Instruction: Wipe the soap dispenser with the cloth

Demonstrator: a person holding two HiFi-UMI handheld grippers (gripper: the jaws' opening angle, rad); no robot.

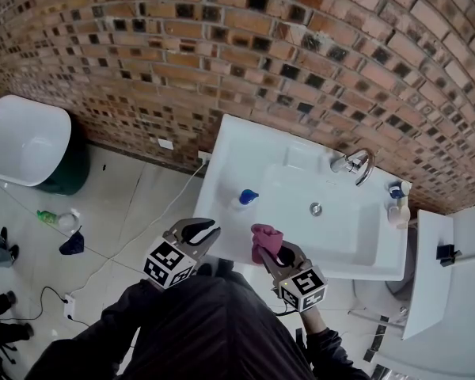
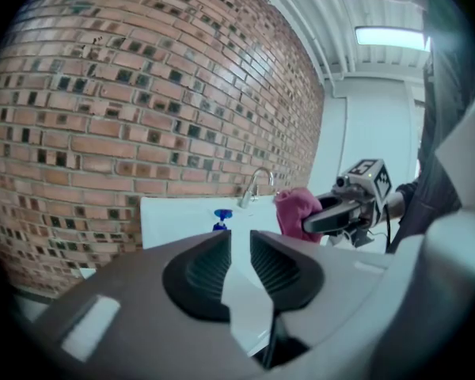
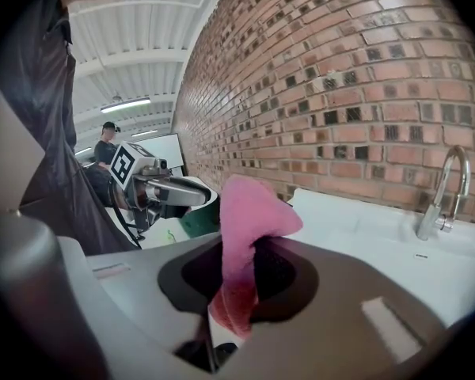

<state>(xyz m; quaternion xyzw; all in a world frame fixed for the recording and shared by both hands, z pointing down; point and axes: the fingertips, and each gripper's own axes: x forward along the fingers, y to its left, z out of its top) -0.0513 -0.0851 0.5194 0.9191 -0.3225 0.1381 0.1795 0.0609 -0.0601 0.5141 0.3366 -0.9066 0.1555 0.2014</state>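
Two grippers are held at a sink (image 1: 241, 145).
Pink cloth (image 1: 265, 237) is clamped in the right gripper (image 1: 272, 255); the left gripper (image 1: 205, 229) has its jaws parted narrowly, empty.

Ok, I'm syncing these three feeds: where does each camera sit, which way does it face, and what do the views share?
Head view: on the person's head, facing steeply down at the sink, left gripper, right gripper and the person's dark top.
Left gripper view: on that gripper, along its parted, empty jaws toward the faucet and right gripper; dark top at right.
Right gripper view: on that gripper, along jaws shut on the pink cloth, toward the left gripper; dark top at left.
Shared: sink and brick wall.
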